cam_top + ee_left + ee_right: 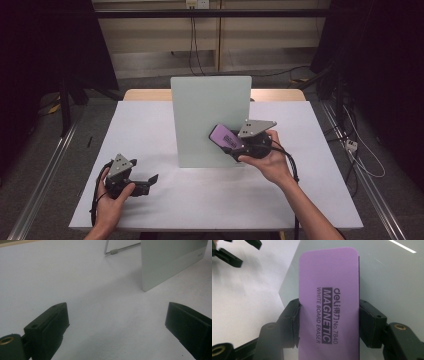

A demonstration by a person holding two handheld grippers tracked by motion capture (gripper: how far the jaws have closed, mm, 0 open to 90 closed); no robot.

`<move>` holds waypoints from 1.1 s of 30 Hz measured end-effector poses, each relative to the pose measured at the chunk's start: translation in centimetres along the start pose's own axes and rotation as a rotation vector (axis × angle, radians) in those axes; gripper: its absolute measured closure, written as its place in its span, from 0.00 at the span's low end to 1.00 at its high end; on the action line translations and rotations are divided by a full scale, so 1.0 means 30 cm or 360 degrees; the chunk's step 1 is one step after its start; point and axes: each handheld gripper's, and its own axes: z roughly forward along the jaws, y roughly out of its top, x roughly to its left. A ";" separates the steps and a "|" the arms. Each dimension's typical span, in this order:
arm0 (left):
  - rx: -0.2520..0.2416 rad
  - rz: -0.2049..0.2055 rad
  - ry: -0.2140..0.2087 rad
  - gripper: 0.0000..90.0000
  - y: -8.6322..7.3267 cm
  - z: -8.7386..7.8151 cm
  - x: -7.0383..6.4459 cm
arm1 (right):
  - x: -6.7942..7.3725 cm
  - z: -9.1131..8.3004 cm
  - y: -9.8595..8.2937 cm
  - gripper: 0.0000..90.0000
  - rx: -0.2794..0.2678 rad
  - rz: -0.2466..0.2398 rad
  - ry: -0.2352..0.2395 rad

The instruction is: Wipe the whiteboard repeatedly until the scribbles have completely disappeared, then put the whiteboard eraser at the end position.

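A pale green-white board point(210, 120) stands upright in the middle of the white table point(150, 125). My right gripper point(234, 144) is shut on a purple magnetic whiteboard eraser point(224, 135), held against the board's lower right face. In the right gripper view the eraser point(329, 302) is clamped between both jaws, its black label facing the camera, with the board point(387, 277) behind it. My left gripper point(148, 181) rests near the table's front left, open and holding nothing. In the left gripper view its jaws stand wide apart over bare table, with the board point(170, 260) ahead at the upper right.
A thin metal stand leg point(117, 250) props the board from behind. A wooden strip point(145, 94) edges the table's far side. Cables point(360, 155) trail over the floor to the right, and dark curtains hang on both sides.
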 end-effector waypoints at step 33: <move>-0.0006 -0.0012 -0.0013 0.06 -0.007 -0.005 0.007 | 0.038 0.017 -0.077 0.47 0.0143 0.0189 0.0282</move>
